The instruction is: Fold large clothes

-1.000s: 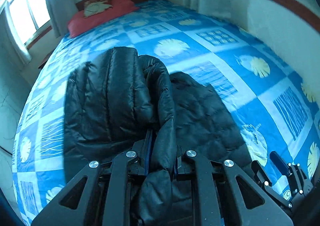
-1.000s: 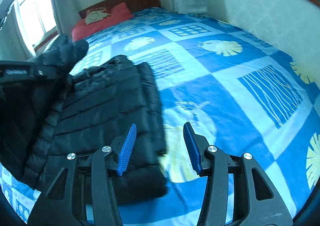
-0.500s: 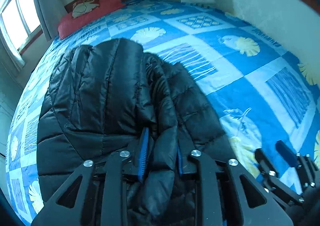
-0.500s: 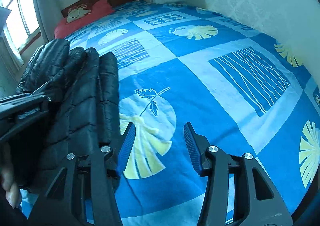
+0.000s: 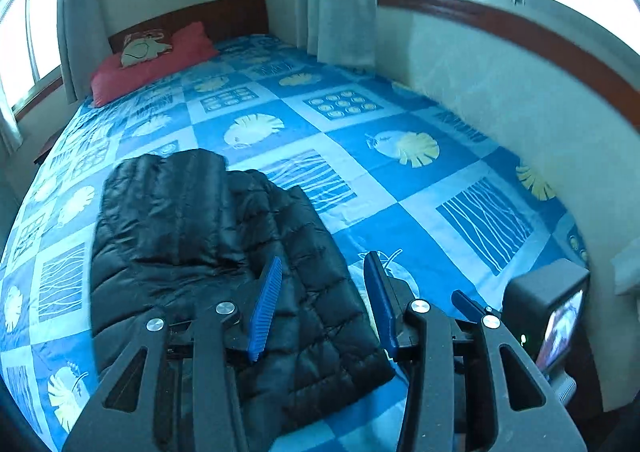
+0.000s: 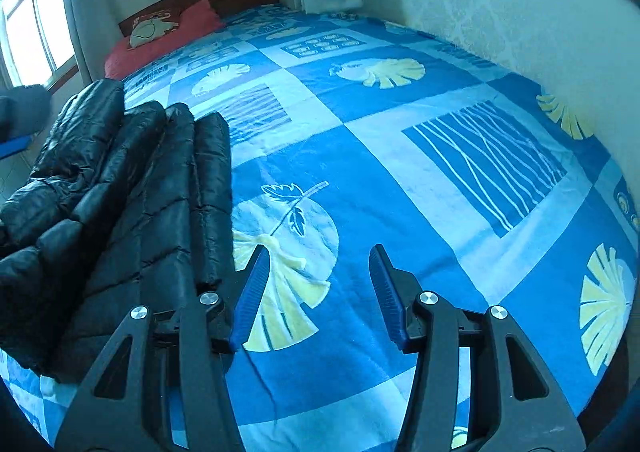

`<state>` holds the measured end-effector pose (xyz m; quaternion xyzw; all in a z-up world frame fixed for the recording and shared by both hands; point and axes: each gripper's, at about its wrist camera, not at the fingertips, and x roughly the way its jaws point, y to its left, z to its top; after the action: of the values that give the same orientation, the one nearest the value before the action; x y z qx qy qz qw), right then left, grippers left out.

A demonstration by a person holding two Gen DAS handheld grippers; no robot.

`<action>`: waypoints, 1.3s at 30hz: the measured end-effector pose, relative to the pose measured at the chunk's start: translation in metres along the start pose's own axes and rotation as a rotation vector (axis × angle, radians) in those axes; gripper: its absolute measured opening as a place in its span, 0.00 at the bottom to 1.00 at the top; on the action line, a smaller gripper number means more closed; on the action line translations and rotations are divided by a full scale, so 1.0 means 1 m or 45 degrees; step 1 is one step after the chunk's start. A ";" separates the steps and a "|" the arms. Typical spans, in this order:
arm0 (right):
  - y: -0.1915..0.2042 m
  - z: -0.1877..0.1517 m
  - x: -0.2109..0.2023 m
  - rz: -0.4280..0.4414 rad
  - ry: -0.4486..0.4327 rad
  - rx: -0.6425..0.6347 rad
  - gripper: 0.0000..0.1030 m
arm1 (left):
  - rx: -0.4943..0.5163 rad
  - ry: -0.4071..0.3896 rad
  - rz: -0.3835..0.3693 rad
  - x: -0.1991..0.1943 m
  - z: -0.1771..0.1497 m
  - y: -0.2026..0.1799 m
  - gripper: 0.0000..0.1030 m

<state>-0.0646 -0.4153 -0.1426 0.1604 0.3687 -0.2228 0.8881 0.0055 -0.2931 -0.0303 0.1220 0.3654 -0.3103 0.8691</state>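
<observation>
Both wrist cameras look steeply down, sharing the bed (image 5: 360,139) and jacket (image 6: 120,191).

In the left wrist view, the black puffer jacket (image 5: 208,252) has its near edge hidden behind the left hand-held gripper (image 5: 324,300). The right wrist view cuts the jacket off at the left edge. The small lit screen (image 5: 560,328) at the right is too blurred to read. The red pillow's (image 6: 160,39) print is too small to make out.
</observation>
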 end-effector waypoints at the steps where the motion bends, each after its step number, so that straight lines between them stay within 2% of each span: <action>1: 0.003 0.000 -0.003 0.002 -0.005 -0.008 0.50 | -0.012 -0.005 0.008 -0.005 -0.003 0.006 0.42; 2: 0.007 0.001 -0.005 0.004 -0.010 -0.020 0.51 | -0.025 -0.008 0.015 -0.010 -0.006 0.012 0.42; 4: 0.014 0.001 -0.010 0.005 -0.023 -0.041 0.58 | -0.061 -0.014 0.029 -0.019 -0.015 0.029 0.42; 12: 0.050 0.000 -0.025 0.014 -0.052 -0.140 0.59 | -0.259 -0.020 0.131 -0.052 -0.059 0.115 0.42; 15: 0.062 0.006 -0.034 0.045 -0.072 -0.149 0.59 | -0.335 -0.035 0.219 -0.064 -0.081 0.155 0.42; 18: 0.075 0.017 -0.042 0.109 -0.088 -0.132 0.59 | -0.378 -0.020 0.338 -0.059 -0.100 0.188 0.42; 19: 0.079 0.021 -0.044 0.130 -0.091 -0.124 0.60 | -0.398 -0.011 0.349 -0.058 -0.105 0.196 0.42; 23: 0.102 0.038 -0.049 0.213 -0.093 -0.119 0.62 | -0.496 0.045 0.351 -0.042 -0.124 0.226 0.42; 28: 0.133 0.051 -0.041 0.279 -0.051 -0.145 0.69 | -0.524 0.059 0.341 -0.031 -0.134 0.241 0.42; 36: 0.154 0.039 0.004 0.280 0.178 -0.148 0.75 | -0.563 0.088 0.282 -0.012 -0.137 0.247 0.42; 38: 0.153 0.033 0.009 0.330 0.218 -0.131 0.59 | -0.560 0.090 0.275 -0.009 -0.136 0.247 0.42; 39: 0.153 0.031 0.011 0.370 0.243 -0.128 0.44 | -0.557 0.091 0.271 -0.007 -0.135 0.247 0.42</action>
<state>0.0394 -0.3021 -0.1114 0.1880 0.4351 -0.0573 0.8787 0.0809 -0.0385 -0.1238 -0.0203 0.4395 -0.1258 0.8891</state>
